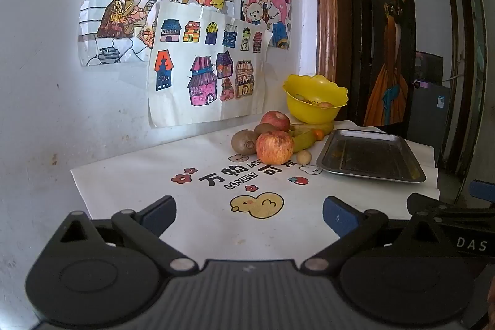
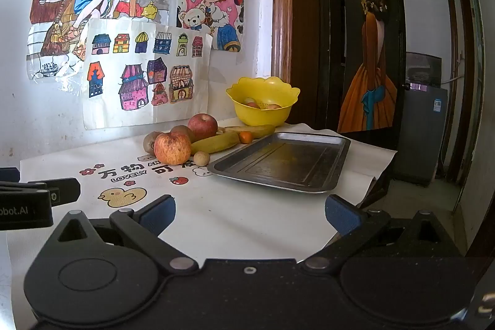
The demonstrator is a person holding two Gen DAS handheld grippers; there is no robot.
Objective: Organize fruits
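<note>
Both grippers wide open, empty; fruit pile [image 2: 191,141] beside tray [image 2: 334,172].

Two red apples [image 2: 172,148] [image 2: 202,126], two brown kiwis [image 1: 244,141] [image 1: 265,128], two bananas [image 2: 214,143] [image 2: 256,130], one small orange fruit [image 2: 246,137], one small round tan fruit [image 2: 201,158], one yellow bowl [image 2: 263,113] holding a few fruits, one metal tray [image 2: 283,163], three wall drawings.

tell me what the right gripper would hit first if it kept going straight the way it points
Probably the near rim of the grey metal tray; the open right gripper points slightly down toward it, though depth is unclear.
</note>
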